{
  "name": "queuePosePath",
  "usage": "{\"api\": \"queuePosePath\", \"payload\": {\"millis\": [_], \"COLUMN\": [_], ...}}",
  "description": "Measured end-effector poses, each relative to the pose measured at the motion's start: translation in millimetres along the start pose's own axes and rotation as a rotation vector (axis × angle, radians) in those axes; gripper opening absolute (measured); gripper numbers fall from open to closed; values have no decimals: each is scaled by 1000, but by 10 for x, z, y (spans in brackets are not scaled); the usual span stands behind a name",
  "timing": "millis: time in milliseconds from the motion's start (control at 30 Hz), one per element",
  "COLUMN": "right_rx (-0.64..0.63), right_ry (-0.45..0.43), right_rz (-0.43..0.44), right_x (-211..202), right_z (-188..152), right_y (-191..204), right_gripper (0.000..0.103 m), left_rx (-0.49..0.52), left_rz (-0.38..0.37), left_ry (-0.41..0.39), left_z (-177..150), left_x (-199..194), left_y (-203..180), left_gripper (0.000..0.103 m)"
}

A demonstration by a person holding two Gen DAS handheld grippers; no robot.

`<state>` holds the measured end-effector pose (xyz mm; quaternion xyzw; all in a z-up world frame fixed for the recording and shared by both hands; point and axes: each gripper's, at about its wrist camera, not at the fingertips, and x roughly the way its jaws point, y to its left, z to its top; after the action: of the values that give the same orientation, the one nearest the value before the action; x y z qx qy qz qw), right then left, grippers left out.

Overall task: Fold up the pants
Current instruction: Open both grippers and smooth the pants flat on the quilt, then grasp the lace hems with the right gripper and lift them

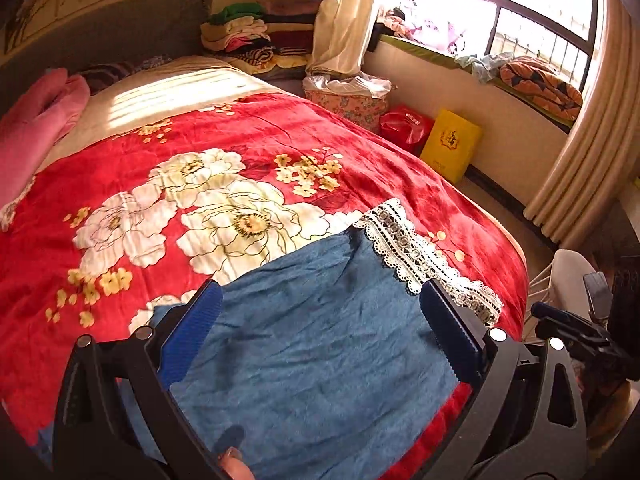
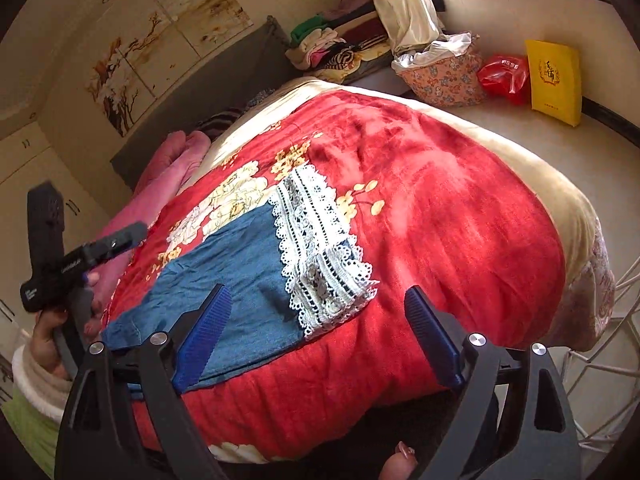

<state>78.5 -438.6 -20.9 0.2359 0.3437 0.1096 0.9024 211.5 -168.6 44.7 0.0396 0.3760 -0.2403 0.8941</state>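
The pants [image 2: 240, 280], blue with a white lace hem [image 2: 320, 264], are laid flat on the red floral blanket [image 2: 460, 220] of the bed, near its foot edge. They are seen already folded over, so that the lace hem lies doubled on the side of the pants toward the window [image 1: 500, 8].

The left tool [image 1: 320, 320] is held wide open above the pants, with blue cloth filling the gap between its blue pads; nothing is gripped. In the right wrist view the left tool [image 2: 80, 256] is seen from outside, held in a hand [image 2: 52, 328] at the side of the pants away from the window. The right tool [image 2: 316, 328] is likewise spread wide, one pad over the near edge of the pants and the other over bare blanket, with nothing held.

Beyond the blanket, on the floor below the window, a floral fabric basket [image 1: 348, 104] is seen, lined with a white plastic bag (what lies inside cannot be told). Just beside it a red bag [image 1: 404, 126] and a yellow bag [image 1: 450, 150] are set against the wall. A pile of folded clothes [image 1: 244, 32] is stacked in the corner past the basket, and a pink blanket [image 1: 36, 128] is bunched on the bed toward the headboard.
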Motion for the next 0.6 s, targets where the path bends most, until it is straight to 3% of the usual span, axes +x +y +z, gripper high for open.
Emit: {"api": "queuePosePath", "payload": {"millis": [133, 400, 600], "right_rx": [-14, 128, 140], "right_ry": [35, 55, 49], "right_rz": [-3, 6, 17], "right_x": [210, 495, 593], "right_z": [-72, -59, 4], "right_y": [74, -176, -241], "right_gripper": [87, 87, 70], "left_rx": [15, 116, 158], "left_rz": [-35, -95, -155], "left_ry": [68, 147, 211], "left_z": [195, 431, 518], "left_x": [424, 1054, 1430], "left_y": [-56, -182, -261], "left_gripper": [93, 93, 93]}}
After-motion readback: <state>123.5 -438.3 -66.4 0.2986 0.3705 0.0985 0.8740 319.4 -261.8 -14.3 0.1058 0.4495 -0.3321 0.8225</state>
